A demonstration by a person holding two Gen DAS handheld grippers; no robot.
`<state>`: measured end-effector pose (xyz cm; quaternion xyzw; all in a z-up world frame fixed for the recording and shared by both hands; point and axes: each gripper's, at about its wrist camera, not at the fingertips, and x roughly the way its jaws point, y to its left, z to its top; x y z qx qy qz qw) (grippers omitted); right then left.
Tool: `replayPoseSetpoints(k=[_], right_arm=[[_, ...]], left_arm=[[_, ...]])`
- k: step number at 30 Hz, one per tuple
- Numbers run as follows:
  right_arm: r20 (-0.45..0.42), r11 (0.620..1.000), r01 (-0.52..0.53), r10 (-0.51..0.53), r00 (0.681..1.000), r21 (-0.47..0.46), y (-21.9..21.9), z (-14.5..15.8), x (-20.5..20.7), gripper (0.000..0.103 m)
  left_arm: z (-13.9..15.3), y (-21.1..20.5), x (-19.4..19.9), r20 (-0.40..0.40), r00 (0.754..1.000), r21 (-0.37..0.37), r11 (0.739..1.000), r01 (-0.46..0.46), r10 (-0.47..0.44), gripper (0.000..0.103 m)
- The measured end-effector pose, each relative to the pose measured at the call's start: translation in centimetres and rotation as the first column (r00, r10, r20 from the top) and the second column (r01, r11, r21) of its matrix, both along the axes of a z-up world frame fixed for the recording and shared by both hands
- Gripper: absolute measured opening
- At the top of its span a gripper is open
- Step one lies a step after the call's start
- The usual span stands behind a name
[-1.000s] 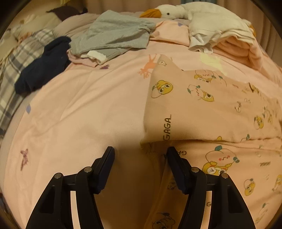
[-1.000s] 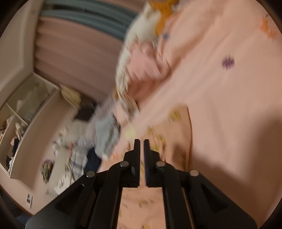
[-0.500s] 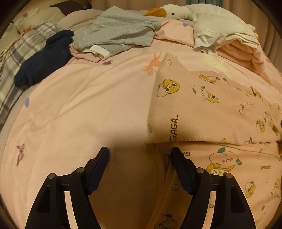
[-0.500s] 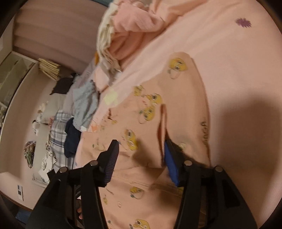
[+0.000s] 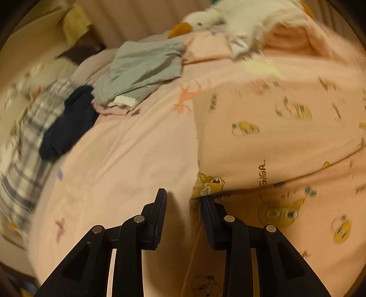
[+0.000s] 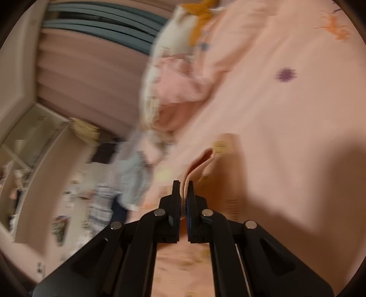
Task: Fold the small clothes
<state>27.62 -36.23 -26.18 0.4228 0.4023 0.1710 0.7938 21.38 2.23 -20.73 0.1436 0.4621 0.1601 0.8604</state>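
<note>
Since the earlier views, the right tool (image 6: 183,184) has been opened wide over the garment and then clamped again, and a raised fold of pink cloth is now pinched between its pads; the left tool (image 5: 183,194) has been narrowed from a wide spread, yet its jaws are not seen pressing on anything — the garment's corner lies just beside the right-hand finger, with the bed cover showing in the gap.

Largest in view is the bed (image 5: 128,148), covered in plain pink with a few small printed motifs. On it, toward the right of the left wrist view, the printed pink garment (image 5: 274,137) is spread, one layer already laid over another, its near corner at the left tool's tip. Farther back a grey garment (image 5: 141,68), a dark blue garment (image 5: 68,123) and a white goose toy (image 5: 205,18) are left unhandled.

The garment is judged light, thin and limp — no shape will be held by it, and any unsupported part will sag. Slipping is unlikely on knit cloth, and nothing is fragile. A hold is best taken at corners or along a folded edge, both layers gathered together, so that the fold can be carried over flat.
</note>
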Motion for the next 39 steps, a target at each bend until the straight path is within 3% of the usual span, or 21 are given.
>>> replayPoseSetpoints(k=[1, 2, 3, 5, 8, 12, 14, 17, 18, 19, 21, 23, 25, 26, 28, 29, 31, 33, 35, 37, 39], right_arm=[[-0.065, 0.997, -0.017, 0.012, 0.998, -0.080, 0.5, -0.8, 0.4, 0.007], [-0.089, 0.996, -0.014, 0.007, 0.996, -0.087, 0.8, -1.4, 0.6, 0.007], [-0.086, 0.998, 0.003, -0.008, 0.996, -0.063, 0.8, -1.2, 0.4, 0.008], [-0.080, 0.993, -0.019, 0.010, 0.997, -0.116, 0.9, 0.6, 0.1, 0.013], [0.007, 0.972, 0.053, -0.053, 0.999, -0.228, 0.3, 3.9, -1.2, 0.031], [0.199, 0.997, -0.013, 0.028, 0.980, -0.076, 0.4, 6.4, -2.2, 0.031], [0.232, 0.996, -0.070, 0.081, 0.969, -0.052, 1.8, 6.0, -1.7, 0.029], [0.022, 0.968, -0.163, 0.170, 0.985, -0.192, 5.2, 2.8, 0.5, 0.023], [-0.091, 0.928, -0.232, 0.214, 0.973, -0.290, 6.6, 1.4, 1.2, 0.013], [-0.127, 0.887, -0.276, 0.246, 0.961, -0.370, 7.4, 0.8, 1.4, 0.000], [-0.098, 0.809, -0.314, 0.307, 0.947, -0.498, 8.3, 1.8, 0.8, 0.000], [-0.131, 0.773, -0.344, 0.327, 0.936, -0.532, 8.4, 2.4, 0.3, 0.000], [-0.164, 0.764, -0.339, 0.300, 0.940, -0.548, 8.1, 2.6, 0.0, 0.000], [-0.182, 0.780, -0.318, 0.261, 0.948, -0.539, 8.0, 3.1, 0.0, 0.004], [-0.177, 0.815, -0.298, 0.241, 0.954, -0.497, 7.5, 4.0, -0.1, 0.014], [-0.126, 0.827, -0.284, 0.255, 0.959, -0.485, 7.8, 4.9, -0.5, 0.021], [-0.041, 0.834, -0.291, 0.308, 0.950, -0.469, 8.5, 5.3, -1.2, 0.039], [-0.060, 0.834, -0.335, 0.345, 0.937, -0.439, 10.0, 4.1, -1.0, 0.037], [-0.153, 0.788, -0.402, 0.376, 0.914, -0.466, 11.5, 2.1, -0.4, 0.034], [-0.129, 0.738, -0.410, 0.408, 0.904, -0.536, 12.0, 2.2, -0.8, 0.027], [-0.160, 0.745, -0.405, 0.381, 0.911, -0.531, 11.0, 2.5, -0.9, 0.026]], left_arm=[[0.2, -0.1, -0.1, -0.014, 1.000, 0.006, 1.000, -0.001, 0.001, 0.034], [0.5, 0.0, -0.1, -0.034, 0.999, -0.004, 1.000, -0.017, 0.017, 0.034], [1.4, 0.1, -0.3, -0.061, 0.997, -0.034, 0.999, -0.043, 0.040, 0.034], [3.2, 0.2, -1.1, -0.063, 0.997, -0.100, 0.994, -0.046, 0.040, 0.034], [7.4, -0.5, -2.6, 0.060, 0.998, -0.170, 0.985, 0.006, 0.004, 0.034], [9.7, -1.3, -3.0, 0.254, 0.963, -0.219, 0.964, 0.151, -0.093, 0.034], [7.8, -0.6, -1.3, 0.235, 0.967, -0.235, 0.959, 0.159, -0.103, 0.034], [2.8, 1.8, 1.2, 0.044, 0.999, -0.280, 0.960, 0.030, -0.018, 0.034], [1.4, 2.8, 1.5, 0.000, 1.000, -0.325, 0.945, 0.016, -0.017, 0.034], [0.2, 3.9, 1.5, -0.030, 0.999, -0.376, 0.927, 0.000, -0.012, 0.034], [0.0, 5.5, 1.1, 0.001, 1.000, -0.475, 0.880, -0.002, 0.003, 0.035], [0.4, 6.7, 1.5, -0.048, 0.998, -0.515, 0.855, -0.063, 0.044, 0.036], [1.7, 7.2, 1.0, -0.051, 0.991, -0.553, 0.822, -0.134, 0.127, 0.036], [2.7, 7.2, 0.7, -0.007, 0.991, -0.568, 0.815, -0.115, 0.135, 0.036], [4.7, 6.4, 0.0, 0.121, 0.989, -0.569, 0.822, -0.004, 0.089, 0.036], [5.2, 6.0, 0.0, 0.159, 0.985, -0.551, 0.834, 0.033, 0.066, 0.036], [4.9, 5.3, 0.5, 0.155, 0.987, -0.509, 0.860, 0.037, 0.050, 0.036], [2.6, 4.8, 1.5, 0.066, 0.997, -0.522, 0.853, 0.008, 0.031, 0.036], [-0.5, 4.9, 2.2, -0.069, 0.998, -0.546, 0.837, -0.039, 0.002, 0.036], [-0.4, 4.4, 1.5, 0.009, 0.999, -0.498, 0.866, 0.034, -0.035, 0.036], [-0.1, 3.5, 1.6, -0.023, 0.998, -0.416, 0.908, 0.051, -0.066, 0.037]])
